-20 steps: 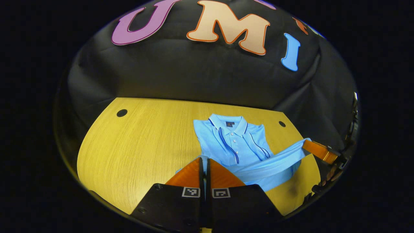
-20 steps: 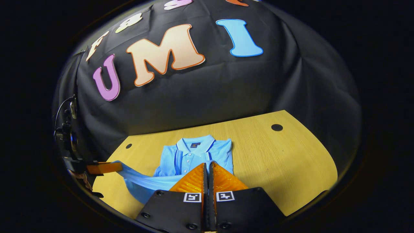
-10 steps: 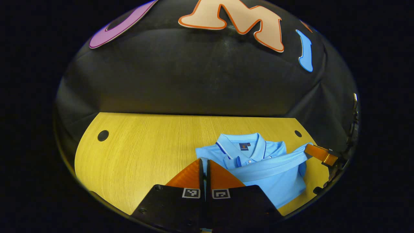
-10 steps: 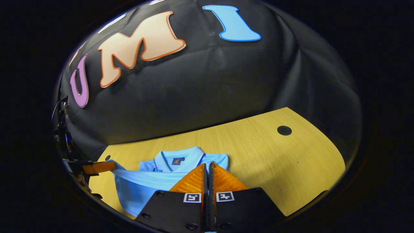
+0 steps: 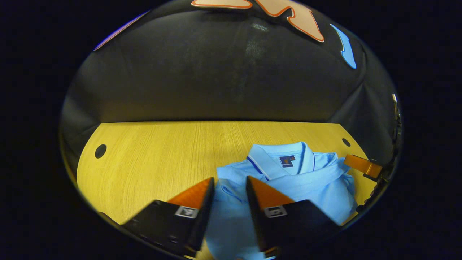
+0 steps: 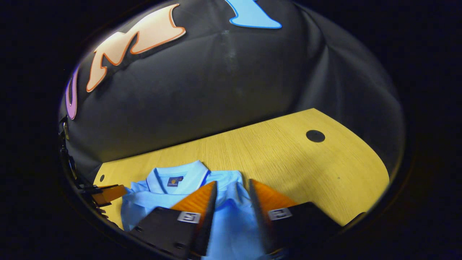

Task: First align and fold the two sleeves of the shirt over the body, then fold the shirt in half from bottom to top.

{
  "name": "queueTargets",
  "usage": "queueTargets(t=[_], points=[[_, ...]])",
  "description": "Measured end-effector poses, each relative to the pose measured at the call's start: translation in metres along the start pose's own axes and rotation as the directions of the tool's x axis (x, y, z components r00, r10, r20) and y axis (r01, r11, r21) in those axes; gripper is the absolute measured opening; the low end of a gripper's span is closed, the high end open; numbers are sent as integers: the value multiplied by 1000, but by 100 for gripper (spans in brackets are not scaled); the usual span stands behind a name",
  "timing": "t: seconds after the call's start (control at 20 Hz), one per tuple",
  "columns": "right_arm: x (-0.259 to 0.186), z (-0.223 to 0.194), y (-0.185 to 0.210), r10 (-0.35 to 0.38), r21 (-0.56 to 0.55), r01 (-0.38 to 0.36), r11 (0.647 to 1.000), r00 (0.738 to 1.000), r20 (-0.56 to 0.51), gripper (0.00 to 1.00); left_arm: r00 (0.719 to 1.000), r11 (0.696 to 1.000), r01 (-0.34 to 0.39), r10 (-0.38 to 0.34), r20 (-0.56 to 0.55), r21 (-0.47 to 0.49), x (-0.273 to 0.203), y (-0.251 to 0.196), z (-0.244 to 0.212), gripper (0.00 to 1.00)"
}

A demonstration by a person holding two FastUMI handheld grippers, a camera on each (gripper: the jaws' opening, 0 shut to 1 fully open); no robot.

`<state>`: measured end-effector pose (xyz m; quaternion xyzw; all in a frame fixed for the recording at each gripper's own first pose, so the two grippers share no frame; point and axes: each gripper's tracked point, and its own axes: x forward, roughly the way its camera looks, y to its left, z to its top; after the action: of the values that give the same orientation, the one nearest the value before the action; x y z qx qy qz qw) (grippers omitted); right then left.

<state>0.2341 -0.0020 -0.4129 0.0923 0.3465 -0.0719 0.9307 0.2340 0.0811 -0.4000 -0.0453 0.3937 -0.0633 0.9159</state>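
Observation:
A light blue polo shirt (image 5: 303,184) lies folded on the yellow wooden table (image 5: 162,155), its bottom edge brought up just below the collar (image 5: 278,159). My left gripper (image 5: 230,184) stands open over the shirt's left front part, cloth showing between its fingers but not pinched. In the right gripper view the same shirt (image 6: 231,216) lies under my right gripper (image 6: 232,187), which is open too. The right gripper (image 5: 362,166) also shows at the far right of the left gripper view, and the left gripper (image 6: 106,193) shows at the far left of the right gripper view.
The table has round dark holes near its corners (image 5: 100,151) (image 6: 315,135). The black booth wall (image 5: 216,79) rises right behind the table's far edge. Bare wood stretches left of the shirt in the left gripper view and right of it in the right gripper view.
Both grippers carried the shirt's bottom edge forward up to the collar, lowered it, and opened, letting the cloth go.

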Motion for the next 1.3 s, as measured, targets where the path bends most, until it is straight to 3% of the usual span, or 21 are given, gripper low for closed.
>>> queueTargets(t=[0.05,0.1,0.25,0.3,0.35,0.5,0.55,0.7,0.75,0.8,1.05,1.3], points=[[-9,6,6,27,-14,-27,1000,999,28,74,1000,1000,-6,7,29,-10,-11,1,8,91],[-24,16,10,35,-39,-33,999,998,54,99,998,1000,-17,18,65,-13,-24,0,18,95],[-73,41,18,64,-121,-48,992,988,138,98,985,999,-41,40,166,-2,-74,-7,42,94],[-91,48,22,81,-135,-59,989,983,165,93,979,999,-41,38,201,10,-95,-12,49,94],[-109,55,26,98,-146,-71,987,978,185,98,972,999,-37,30,234,27,-114,-20,57,95],[-159,71,32,143,-172,-103,980,961,238,94,946,997,-51,31,323,52,-175,-39,72,96],[-175,75,31,155,-187,-108,976,954,256,98,938,997,-56,35,346,52,-193,-44,76,96],[-215,82,36,194,-227,-130,965,938,288,94,915,994,-91,60,400,59,-242,-52,80,96],[-230,85,34,201,-235,-131,963,933,300,98,906,992,-106,71,418,62,-257,-53,82,96],[-245,89,32,208,-243,-133,961,926,315,94,900,991,-116,77,429,64,-276,-56,81,96],[-317,100,26,257,-301,-139,944,880,400,97,889,988,-135,86,449,76,-324,-75,54,95],[-373,78,15,285,-306,-169,937,876,389,98,875,986,-160,116,469,55,-365,-89,20,95]])
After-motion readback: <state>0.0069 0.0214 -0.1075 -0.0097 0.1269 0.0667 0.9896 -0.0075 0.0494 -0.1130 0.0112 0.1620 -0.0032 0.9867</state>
